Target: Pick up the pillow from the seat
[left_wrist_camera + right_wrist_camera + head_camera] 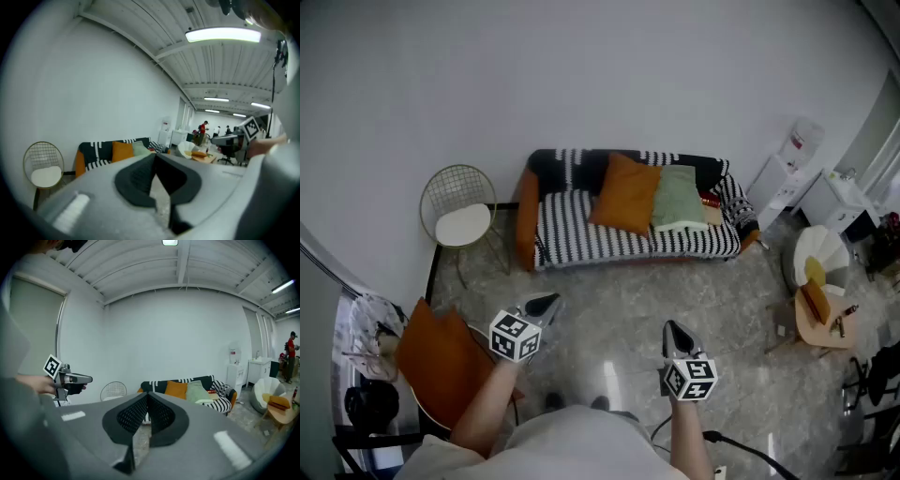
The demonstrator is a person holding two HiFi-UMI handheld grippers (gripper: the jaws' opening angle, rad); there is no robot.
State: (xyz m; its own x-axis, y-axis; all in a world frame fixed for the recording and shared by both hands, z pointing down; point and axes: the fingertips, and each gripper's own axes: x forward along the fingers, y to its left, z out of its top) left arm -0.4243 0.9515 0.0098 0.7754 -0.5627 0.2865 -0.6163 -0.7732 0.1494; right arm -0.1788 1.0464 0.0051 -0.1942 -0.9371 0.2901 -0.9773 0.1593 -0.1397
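- Pillows are leaning side by side against the backrest of the black-and-white striped sofa [581, 234]. The orange pillow [625, 194] is standing at the middle of the seat. The green pillow [678, 197] is touching it on the side toward the sofa's right end.
- Something small and red is lying at the sofa's right end, just beside the green pillow; it is too small to tell what it is.
- The sofa is standing against the white wall [581, 75], on the marbled floor [619, 291].
- The left tongs [546, 305] are being held over the floor, well apart from the sofa and pointing toward it. In the left gripper view the jaws are pressing fully together with nothing between them.
- The right tongs [676, 333] are hanging over the floor beside the left ones, also aimed at the sofa and well short of it. In the right gripper view the jaws are meeting tip to tip and gripping nothing.
- A wire chair [461, 211] with a white seat pad is standing near the sofa's left end, against the wall.
- A second orange cushion [441, 361] is lying at the near left of the floor, just beside the person's left arm.
- A white shell chair [820, 253] and a small round side table [820, 323] are standing beyond the sofa's right end.
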